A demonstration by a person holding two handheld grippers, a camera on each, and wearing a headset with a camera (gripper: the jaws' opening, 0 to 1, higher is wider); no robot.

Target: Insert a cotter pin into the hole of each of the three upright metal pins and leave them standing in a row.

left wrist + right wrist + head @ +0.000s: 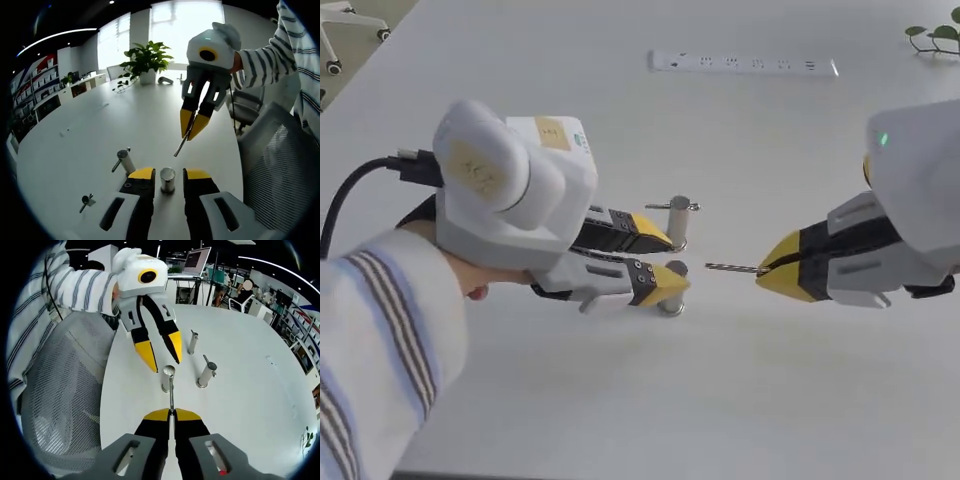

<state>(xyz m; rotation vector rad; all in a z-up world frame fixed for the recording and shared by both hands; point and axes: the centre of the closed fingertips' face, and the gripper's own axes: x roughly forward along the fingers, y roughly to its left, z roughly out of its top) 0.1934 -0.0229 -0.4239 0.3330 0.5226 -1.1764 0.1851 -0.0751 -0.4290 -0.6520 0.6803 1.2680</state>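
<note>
A bare metal pin [167,180] stands upright on the white table [620,400], between the spread jaws of my left gripper [169,173]; small gaps show on both sides of it. My right gripper [171,412] is shut on a thin cotter pin [171,390] whose free end points at that metal pin's top [168,372]. In the head view the cotter pin [728,268] lies level, its tip just right of the metal pin [672,296]. A second metal pin [680,218] behind it carries a cotter pin. A third metal pin [192,342] stands farther off.
A white power strip [743,64] lies at the table's far side, with a plant [935,38] at the far right corner. A mesh chair [60,390] stands beside the table's edge. Another potted plant [145,60] sits at the far end of the table.
</note>
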